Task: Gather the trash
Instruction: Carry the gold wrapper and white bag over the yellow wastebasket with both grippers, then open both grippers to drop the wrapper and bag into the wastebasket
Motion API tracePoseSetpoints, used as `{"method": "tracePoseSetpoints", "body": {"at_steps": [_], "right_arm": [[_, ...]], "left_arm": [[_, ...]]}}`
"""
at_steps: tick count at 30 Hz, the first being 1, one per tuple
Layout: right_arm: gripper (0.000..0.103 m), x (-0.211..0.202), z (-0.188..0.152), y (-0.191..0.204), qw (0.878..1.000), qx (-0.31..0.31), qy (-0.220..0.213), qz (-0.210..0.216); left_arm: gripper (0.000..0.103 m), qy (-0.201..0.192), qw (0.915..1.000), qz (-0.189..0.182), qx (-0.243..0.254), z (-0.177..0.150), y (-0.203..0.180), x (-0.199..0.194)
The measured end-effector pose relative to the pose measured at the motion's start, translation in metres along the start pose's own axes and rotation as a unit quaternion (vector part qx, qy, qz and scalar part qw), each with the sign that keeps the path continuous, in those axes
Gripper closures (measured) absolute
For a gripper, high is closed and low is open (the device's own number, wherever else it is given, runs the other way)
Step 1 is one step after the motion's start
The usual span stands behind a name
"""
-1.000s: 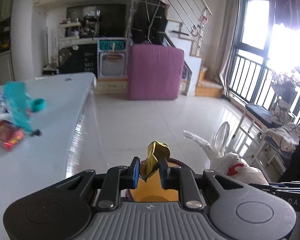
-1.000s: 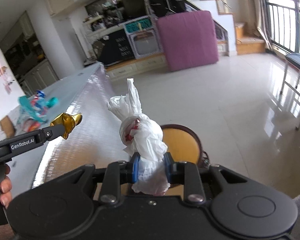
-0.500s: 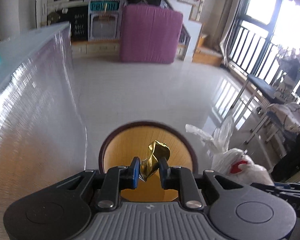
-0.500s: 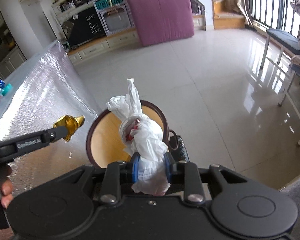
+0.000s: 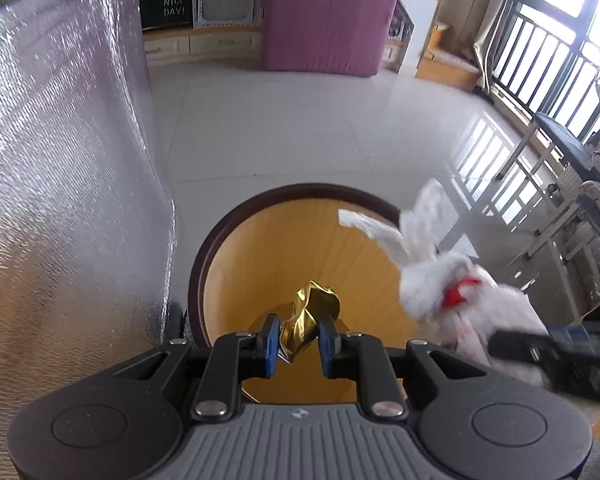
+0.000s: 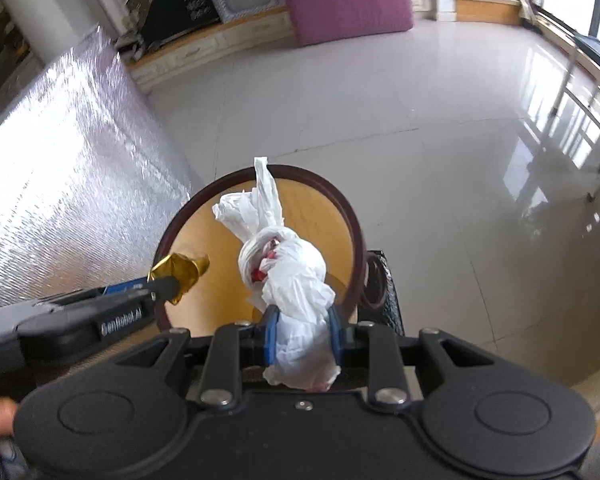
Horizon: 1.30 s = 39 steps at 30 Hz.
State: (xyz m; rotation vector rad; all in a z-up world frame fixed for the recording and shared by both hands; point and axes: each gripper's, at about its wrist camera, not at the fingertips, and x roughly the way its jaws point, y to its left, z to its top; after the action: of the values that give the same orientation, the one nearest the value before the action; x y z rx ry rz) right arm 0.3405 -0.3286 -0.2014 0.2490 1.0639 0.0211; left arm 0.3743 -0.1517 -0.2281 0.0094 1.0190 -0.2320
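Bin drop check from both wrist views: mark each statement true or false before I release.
1. The left gripper is shut on the gold wrapper. True.
2. The right gripper is empty. False: it is shut on a knotted white plastic bag.
3. The bin has a blue interior. False: it is yellow-orange with a dark rim.
4. Both items hang over the bin's mouth. True.
5. The bin already holds trash. False: none is visible inside.

Gold, white and yellow ahead of the blue pads

Between the left gripper's blue pads, a shiny gold wrapper; beyond it a yellow bin with a dark brown rim. The right gripper's knotted bag is white, with red inside.
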Motion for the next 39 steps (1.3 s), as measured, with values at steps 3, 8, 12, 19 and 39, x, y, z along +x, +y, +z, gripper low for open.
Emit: {"method": "tracePoseSetpoints", "body": {"at_steps": [3,8,12,19,39], "right_arm": [[0.076,0.027,0.020,0.004,0.999,-0.032,0.030,-0.018],[0.075,0.077,0.044,0.014,0.993,-0.067,0.096,-0.033],[0.075,0.110,0.055,0.020,0.989,-0.039,0.144,-0.015],[0.074,0.158,0.060,0.036,0.982,-0.016,0.186,-0.032],[0.057,0.162,0.051,0.046,0.982,-0.022,0.181,-0.057]], "left_arm": [[0.082,0.007,1.0000,0.003,0.002,-0.002,0.003,0.007],[0.082,0.023,0.9997,-0.003,-0.008,0.001,0.008,0.028],[0.082,0.034,0.9994,-0.001,-0.002,0.002,0.008,0.047],[0.082,0.051,0.9986,0.007,0.016,0.001,0.007,0.071],[0.066,0.094,0.9935,0.019,0.062,0.014,-0.019,0.125]]}}
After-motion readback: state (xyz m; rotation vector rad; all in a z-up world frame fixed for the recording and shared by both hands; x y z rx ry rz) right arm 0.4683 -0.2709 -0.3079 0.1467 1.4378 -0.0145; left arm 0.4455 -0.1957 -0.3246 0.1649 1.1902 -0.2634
